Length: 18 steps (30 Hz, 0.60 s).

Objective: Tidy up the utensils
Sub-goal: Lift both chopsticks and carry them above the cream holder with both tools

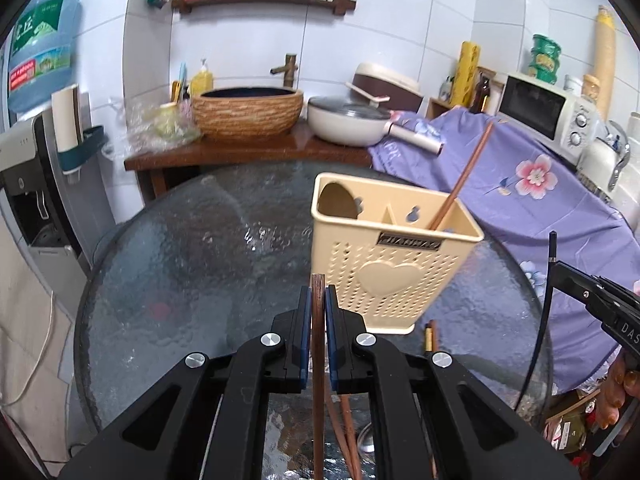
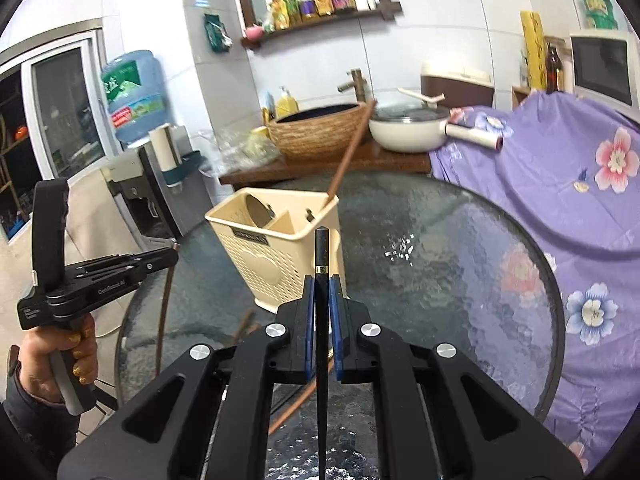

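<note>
While one brown chopstick (image 1: 460, 184) already leans in the far compartment of the cream holder (image 1: 392, 260) and a wooden spoon (image 1: 338, 200) sits in its other compartment, most of the sorting looks to be still ahead. The left claw (image 1: 318, 300) is closed tight on a brown chopstick (image 1: 318, 380), which runs between its blue pads (image 1: 306, 320) and pokes out just past the tips; the holder stands ahead of this claw and slightly to its right, on the glass table (image 1: 180, 240). The right claw (image 2: 322, 292) is likewise clamped on a black chopstick (image 2: 322, 248) with a gold band, its end sticking out ahead of the tips, and the holder sits just beyond and a little to the left. Neither stick is over the holder's mouth yet. Below and behind both claws, a few more brown chopsticks (image 1: 348, 432) lie loose on the glass, so I judge the job well short of halfway: two sticks in hand to drop in, then the rest to gather.
</note>
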Motion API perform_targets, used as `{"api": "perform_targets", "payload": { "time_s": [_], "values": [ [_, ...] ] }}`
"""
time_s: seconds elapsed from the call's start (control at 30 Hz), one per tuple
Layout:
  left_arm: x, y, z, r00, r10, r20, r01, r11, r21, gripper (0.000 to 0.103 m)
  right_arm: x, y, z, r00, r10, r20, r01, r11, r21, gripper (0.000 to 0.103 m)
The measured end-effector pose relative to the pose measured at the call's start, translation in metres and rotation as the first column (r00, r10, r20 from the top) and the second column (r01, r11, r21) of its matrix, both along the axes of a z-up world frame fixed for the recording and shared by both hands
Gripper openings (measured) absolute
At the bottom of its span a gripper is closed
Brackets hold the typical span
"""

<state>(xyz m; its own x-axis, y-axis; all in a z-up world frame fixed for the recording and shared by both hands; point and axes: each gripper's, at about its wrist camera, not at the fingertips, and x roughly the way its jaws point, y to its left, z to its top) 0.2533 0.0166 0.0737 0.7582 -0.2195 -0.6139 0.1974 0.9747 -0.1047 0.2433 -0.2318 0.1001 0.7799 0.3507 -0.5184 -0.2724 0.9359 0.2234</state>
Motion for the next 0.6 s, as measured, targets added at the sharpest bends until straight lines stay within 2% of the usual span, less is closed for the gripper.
{"api": "perform_targets", "payload": {
  "time_s": [0.17,0.6],
  "values": [
    [-0.011,0.000,0.013,0.999,-0.011,0.032,0.011,1.000,-0.006,0.007,-0.013,0.004,0.018,0.999,0.025,0.043,-0.025,1.000,-0.011,0.008],
    [-0.025,0.005,0.041,0.996,-0.025,0.083,0.028,0.999,-0.028,0.007,-0.023,0.004,0.045,0.995,0.058,0.086,-0.058,0.998,-0.003,0.008]
  ]
}}
